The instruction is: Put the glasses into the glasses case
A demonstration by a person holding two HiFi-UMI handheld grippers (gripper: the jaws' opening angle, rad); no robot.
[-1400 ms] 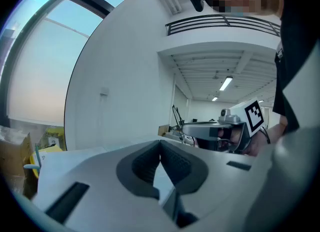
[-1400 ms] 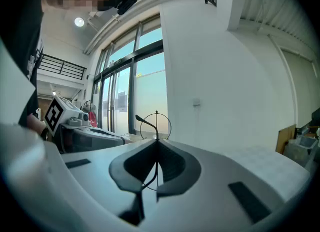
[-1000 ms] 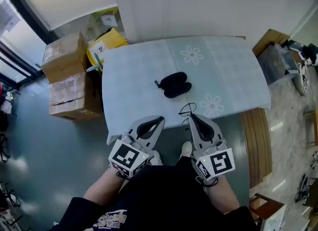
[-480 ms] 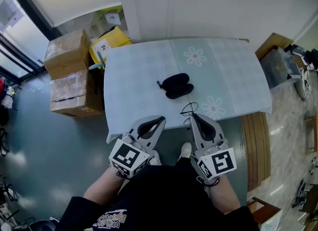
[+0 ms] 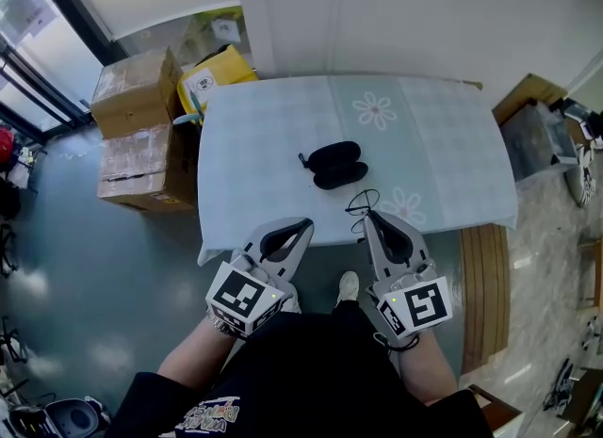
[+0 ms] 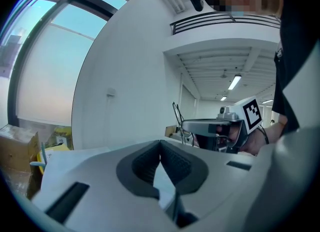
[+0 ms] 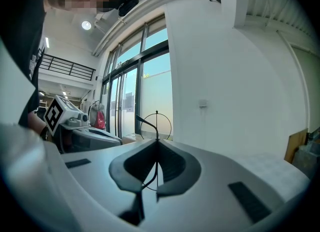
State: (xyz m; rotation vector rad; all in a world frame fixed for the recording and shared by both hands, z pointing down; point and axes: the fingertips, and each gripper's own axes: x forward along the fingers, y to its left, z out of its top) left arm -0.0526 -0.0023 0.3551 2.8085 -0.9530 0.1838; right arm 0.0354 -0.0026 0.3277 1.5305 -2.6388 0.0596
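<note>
Centrally, the table (image 5: 443, 135) carries a light floral cloth, with cardboard boxes (image 5: 141, 135) beside its left edge. At its near edge, the left gripper (image 5: 306, 226) is clenched on nothing, and the right gripper (image 5: 366, 215) pinches the thin-framed glasses (image 5: 359, 204) at its jaw tips. The black glasses case (image 5: 334, 164) lies mid-table, apart from the glasses

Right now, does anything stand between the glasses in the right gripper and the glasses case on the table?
Nothing visible does. The right gripper holds the glasses at the near edge of the table; only bare surface lies between them and the glasses case.
</note>
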